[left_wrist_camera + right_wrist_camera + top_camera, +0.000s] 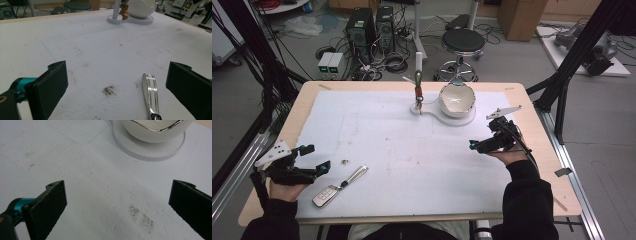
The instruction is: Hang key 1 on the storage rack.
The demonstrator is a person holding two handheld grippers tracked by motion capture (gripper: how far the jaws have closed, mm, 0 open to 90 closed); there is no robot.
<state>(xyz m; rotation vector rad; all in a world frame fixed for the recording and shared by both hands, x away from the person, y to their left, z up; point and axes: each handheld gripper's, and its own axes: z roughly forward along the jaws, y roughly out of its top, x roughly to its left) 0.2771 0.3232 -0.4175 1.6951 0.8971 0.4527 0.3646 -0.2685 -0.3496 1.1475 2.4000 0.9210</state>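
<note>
Car key (328, 194) with shiny metal strap (355, 175) lies flat at near left of white surface (402, 150). My left gripper (314, 159) just beside it, fingers (47, 87) wide, holding nothing; strap tip (150, 93) lies between them, nearer one. My right gripper (472, 145) at right, fingers (47, 205) wide, empty, above bare surface. Far middle: white bowl (456, 99) on white stand (462, 119), small brown charm (418, 92) hanging from stand's post.
</note>
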